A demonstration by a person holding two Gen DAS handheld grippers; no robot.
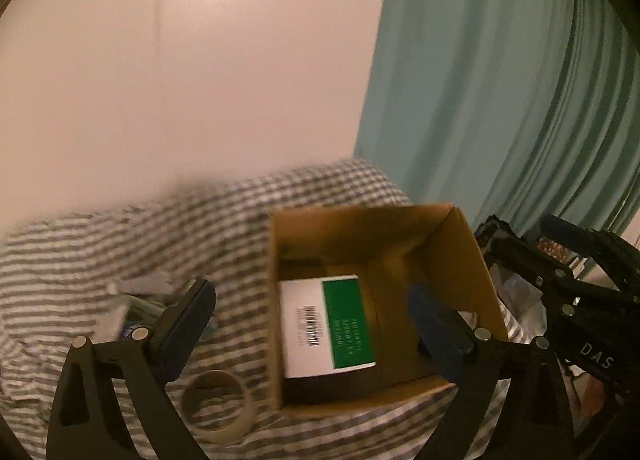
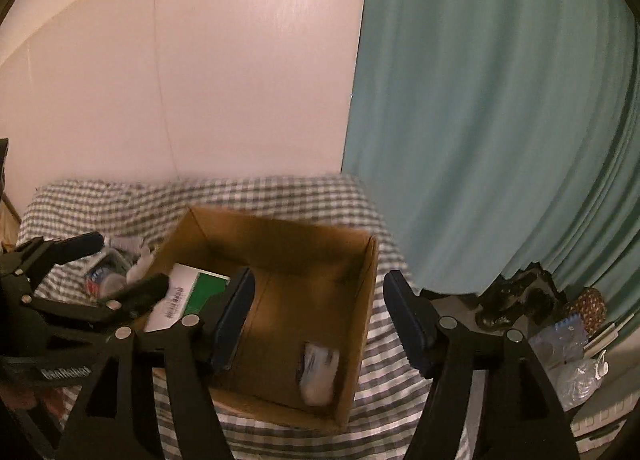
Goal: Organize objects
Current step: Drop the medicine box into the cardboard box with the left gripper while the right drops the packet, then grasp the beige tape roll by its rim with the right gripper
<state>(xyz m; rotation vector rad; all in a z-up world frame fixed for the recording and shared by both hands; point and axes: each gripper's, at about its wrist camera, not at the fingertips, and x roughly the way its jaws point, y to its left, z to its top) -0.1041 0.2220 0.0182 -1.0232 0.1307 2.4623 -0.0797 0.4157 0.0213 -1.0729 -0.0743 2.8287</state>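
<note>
Both grippers hang over the cardboard box point(image 1: 468, 272) on the checked cloth point(image 1: 120, 244), jaws wide and empty. The left gripper point(image 1: 316, 320) frames the green-and-white carton point(image 1: 328, 324) lying below inside the box; the right gripper point(image 2: 320, 316) frames a small white packet point(image 2: 320, 372) inside. A tape roll point(image 1: 218, 406) lies left, outside the box.

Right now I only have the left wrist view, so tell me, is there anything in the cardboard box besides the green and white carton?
Observer: Yes, a white packet lies on the floor of the cardboard box, against its right wall.
Operator: And the right gripper, is it holding anything?
Observer: No. The right gripper is open and empty; one of its fingers is over the box, the other outside that wall.
</note>
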